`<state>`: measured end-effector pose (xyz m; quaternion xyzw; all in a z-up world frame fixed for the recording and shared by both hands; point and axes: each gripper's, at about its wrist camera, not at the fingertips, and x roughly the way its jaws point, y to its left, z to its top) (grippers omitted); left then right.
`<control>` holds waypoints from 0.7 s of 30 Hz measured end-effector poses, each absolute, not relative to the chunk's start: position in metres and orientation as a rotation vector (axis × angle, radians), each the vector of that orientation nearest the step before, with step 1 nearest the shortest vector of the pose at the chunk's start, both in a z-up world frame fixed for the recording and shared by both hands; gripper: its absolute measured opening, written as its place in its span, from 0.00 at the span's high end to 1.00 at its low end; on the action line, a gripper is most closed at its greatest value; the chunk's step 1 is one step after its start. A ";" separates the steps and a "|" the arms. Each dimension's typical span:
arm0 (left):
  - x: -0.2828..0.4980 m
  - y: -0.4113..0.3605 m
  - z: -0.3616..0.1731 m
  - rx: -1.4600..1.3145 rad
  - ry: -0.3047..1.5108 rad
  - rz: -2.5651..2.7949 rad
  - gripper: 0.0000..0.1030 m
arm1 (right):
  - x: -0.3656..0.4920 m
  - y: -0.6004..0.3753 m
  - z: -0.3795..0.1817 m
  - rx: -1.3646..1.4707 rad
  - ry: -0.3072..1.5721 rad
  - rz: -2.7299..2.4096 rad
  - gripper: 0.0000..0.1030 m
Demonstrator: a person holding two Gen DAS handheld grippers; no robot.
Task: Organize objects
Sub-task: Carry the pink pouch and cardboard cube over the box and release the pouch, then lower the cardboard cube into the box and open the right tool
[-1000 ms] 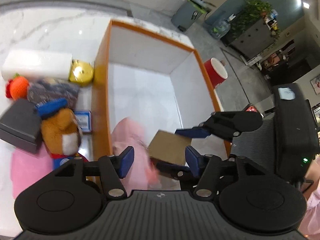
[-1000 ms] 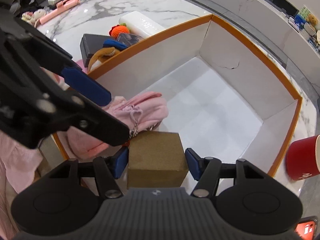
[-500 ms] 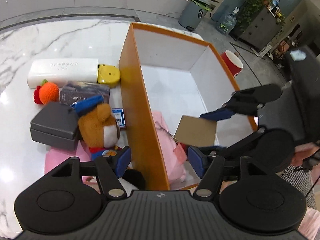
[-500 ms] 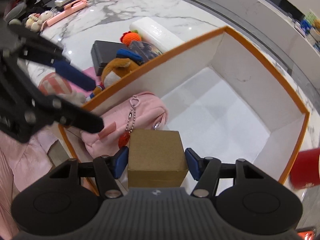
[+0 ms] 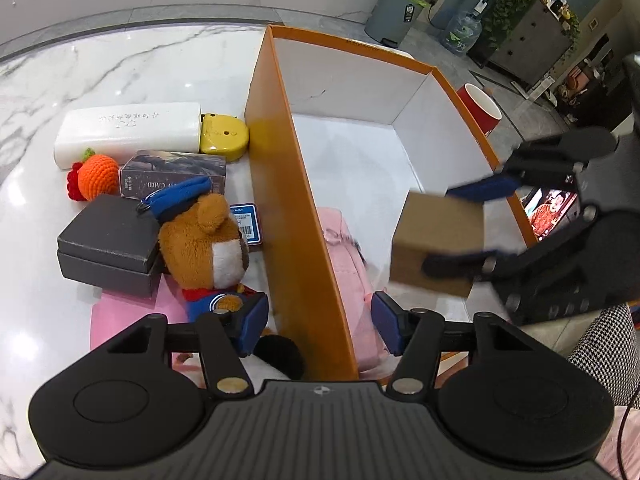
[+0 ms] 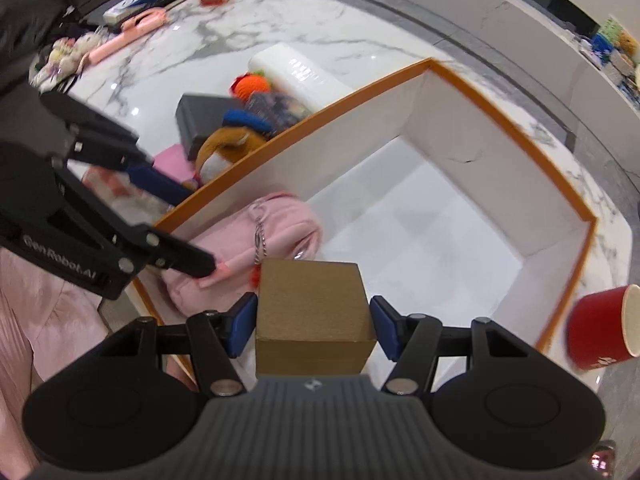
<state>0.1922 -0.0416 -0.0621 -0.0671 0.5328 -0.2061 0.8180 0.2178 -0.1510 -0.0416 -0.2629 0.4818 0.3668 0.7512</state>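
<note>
Readable text is thin here: "GenRobot.AI" on the left gripper, "CARD" on the dark card box by the teddy. The barcode sticker's print is too small. Right gripper clamps the brown cardboard cube over the orange-rimmed box. The left's jaws are closing astride that box's wall, nothing gripped. The pink pouch inside is half hidden.

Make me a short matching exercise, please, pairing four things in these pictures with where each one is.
Things:
1. brown cardboard box
2. pink pouch
3. plush bear
4. red cup

Places:
A. on the marble, outside the bin's far side from the bear
B. inside the orange bin
C. between the right gripper's jaws
D. on the marble beside the black box

Pairs: 1-C, 2-B, 3-D, 4-A
</note>
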 end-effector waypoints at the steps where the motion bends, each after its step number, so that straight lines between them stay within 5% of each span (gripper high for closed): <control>1: 0.193 -0.042 -0.062 -0.143 1.139 -0.439 0.34 | 0.220 -0.153 -0.039 -0.571 1.044 0.793 0.39; 21: 0.235 -0.041 -0.046 -0.137 1.070 -0.467 0.35 | 0.322 -0.120 -0.094 -0.392 1.038 0.616 0.39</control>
